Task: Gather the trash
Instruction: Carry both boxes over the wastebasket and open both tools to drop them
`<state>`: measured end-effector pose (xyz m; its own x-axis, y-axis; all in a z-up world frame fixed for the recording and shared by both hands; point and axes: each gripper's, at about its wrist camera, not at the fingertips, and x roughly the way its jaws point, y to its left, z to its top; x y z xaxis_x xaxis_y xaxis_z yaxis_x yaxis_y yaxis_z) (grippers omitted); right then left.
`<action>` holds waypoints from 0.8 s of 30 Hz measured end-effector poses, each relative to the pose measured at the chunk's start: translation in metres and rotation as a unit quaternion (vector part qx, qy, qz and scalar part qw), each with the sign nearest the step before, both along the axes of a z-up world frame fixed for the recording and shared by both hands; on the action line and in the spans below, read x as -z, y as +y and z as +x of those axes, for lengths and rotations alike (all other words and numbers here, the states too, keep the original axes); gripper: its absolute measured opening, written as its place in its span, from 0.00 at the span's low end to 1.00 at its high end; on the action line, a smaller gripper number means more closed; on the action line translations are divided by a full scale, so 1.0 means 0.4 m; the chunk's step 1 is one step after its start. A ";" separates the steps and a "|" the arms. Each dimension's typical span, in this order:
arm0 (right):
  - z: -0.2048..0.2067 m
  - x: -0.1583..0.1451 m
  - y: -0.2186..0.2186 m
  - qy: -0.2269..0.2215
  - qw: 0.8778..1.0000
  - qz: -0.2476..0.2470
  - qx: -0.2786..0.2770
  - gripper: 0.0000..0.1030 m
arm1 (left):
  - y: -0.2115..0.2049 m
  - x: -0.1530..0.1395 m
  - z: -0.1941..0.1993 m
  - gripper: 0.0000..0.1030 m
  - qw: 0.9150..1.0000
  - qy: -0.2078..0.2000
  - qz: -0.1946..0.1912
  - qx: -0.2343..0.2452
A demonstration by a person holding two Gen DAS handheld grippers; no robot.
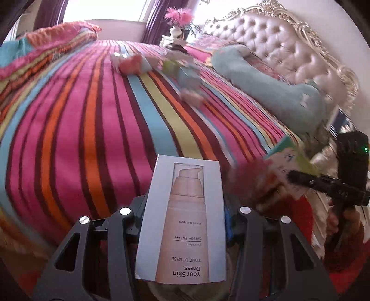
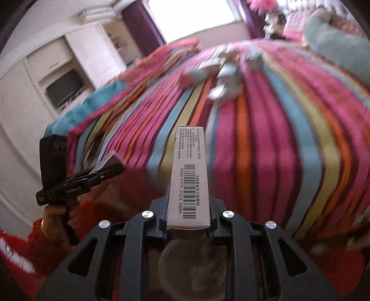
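My left gripper [image 1: 185,208] is shut on a white "Your Skin Dress" tone-up base box [image 1: 185,220] and holds it above the striped bed. My right gripper [image 2: 188,215] is shut on a narrow white carton with a barcode [image 2: 188,178]. In the left wrist view the right gripper [image 1: 293,177] is at the right, holding that carton, which shows a green and white face [image 1: 286,157]. In the right wrist view the left gripper [image 2: 115,166] is at the left with its box seen edge-on. Several small boxes and wrappers [image 1: 182,74] [image 2: 226,74] lie blurred on the far part of the bed.
The bed has a bright striped cover [image 1: 92,115] and a folded striped blanket [image 1: 46,51] at the far left. A long teal pillow [image 1: 266,83] lies by the tufted headboard [image 1: 289,46]. A nightstand with pink flowers [image 1: 178,18] stands beyond. White cabinets [image 2: 57,69] line the wall.
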<state>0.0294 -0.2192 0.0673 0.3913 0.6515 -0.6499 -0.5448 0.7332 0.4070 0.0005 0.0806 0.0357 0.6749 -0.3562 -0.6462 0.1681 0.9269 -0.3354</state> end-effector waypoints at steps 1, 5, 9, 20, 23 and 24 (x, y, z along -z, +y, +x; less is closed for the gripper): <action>-0.024 0.018 0.007 0.012 1.000 -0.008 -0.006 0.21 | -0.022 0.018 -0.037 0.46 1.000 0.008 -0.005 0.009; -0.085 0.135 0.045 0.073 0.996 -0.049 -0.029 0.21 | -0.093 0.109 -0.122 0.46 0.997 0.057 -0.025 0.046; -0.092 0.276 0.086 0.106 0.986 -0.121 -0.032 0.21 | -0.146 0.255 -0.118 0.46 0.990 0.133 0.040 0.035; -0.060 0.471 0.164 0.191 0.961 -0.190 -0.054 0.21 | -0.206 0.517 -0.041 0.47 0.952 0.294 0.087 0.025; -0.076 0.482 0.164 0.194 0.959 -0.197 -0.060 0.21 | -0.220 0.524 -0.039 0.48 0.948 0.300 0.100 0.028; -0.083 0.487 0.155 0.197 0.958 -0.201 -0.061 0.21 | -0.220 0.530 -0.037 0.49 0.946 0.305 0.102 0.027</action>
<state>-0.0036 -0.1572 -0.1273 0.0019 0.3436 -0.9391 -0.4983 0.8145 0.2971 -0.0144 -0.0072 -0.1762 0.1382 -0.2057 -0.9688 0.0493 0.9784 -0.2007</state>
